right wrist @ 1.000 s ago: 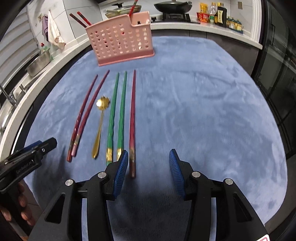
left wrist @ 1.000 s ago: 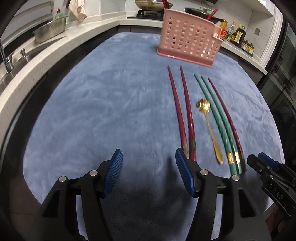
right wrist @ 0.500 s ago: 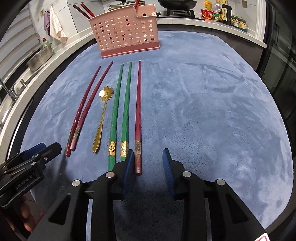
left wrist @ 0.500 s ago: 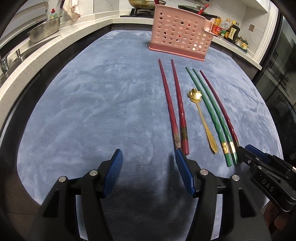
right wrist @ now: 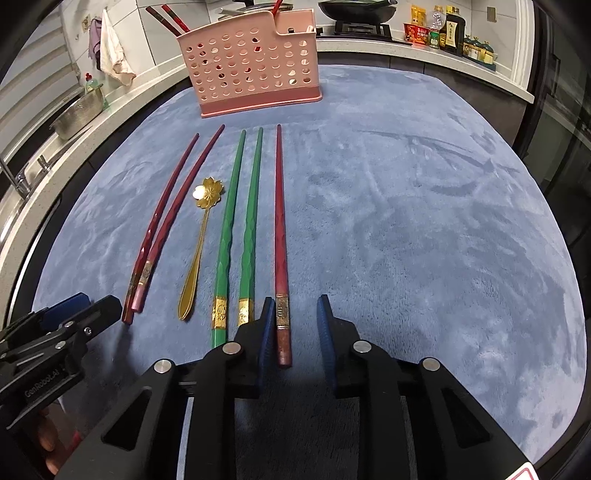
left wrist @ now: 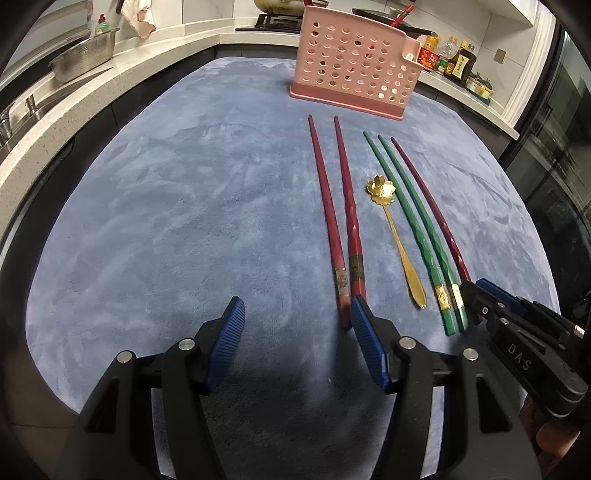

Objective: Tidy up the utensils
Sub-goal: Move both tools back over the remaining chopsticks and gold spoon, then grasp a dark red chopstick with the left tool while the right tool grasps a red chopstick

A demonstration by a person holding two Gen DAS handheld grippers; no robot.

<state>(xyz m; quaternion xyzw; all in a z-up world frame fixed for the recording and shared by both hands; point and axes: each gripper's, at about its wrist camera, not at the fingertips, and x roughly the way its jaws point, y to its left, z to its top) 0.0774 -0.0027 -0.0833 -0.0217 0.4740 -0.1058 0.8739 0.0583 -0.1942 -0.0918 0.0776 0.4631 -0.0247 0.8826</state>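
On the blue mat lie two red chopsticks (left wrist: pixel 338 218), a gold flower spoon (left wrist: pixel 397 240), two green chopsticks (left wrist: pixel 417 229) and a single dark red chopstick (right wrist: pixel 280 229). A pink perforated holder (right wrist: pixel 255 62) stands at the mat's far end with red chopsticks in it. My right gripper (right wrist: pixel 293 325) is open, its fingers on either side of the single red chopstick's near end. My left gripper (left wrist: pixel 295 321) is open, its right finger beside the two red chopsticks' near ends. The right gripper also shows in the left wrist view (left wrist: pixel 476 299).
A white counter curves around the mat, with a steel colander (left wrist: pixel 83 55) and sink tap on the left. Bottles (right wrist: pixel 439 31) and a stove with pans stand at the back right. A dark cabinet front is on the right.
The right gripper has moved forward so its fingers now straddle the single red chopstick's end, and has narrowed. The left gripper has edged forward toward the red pair.
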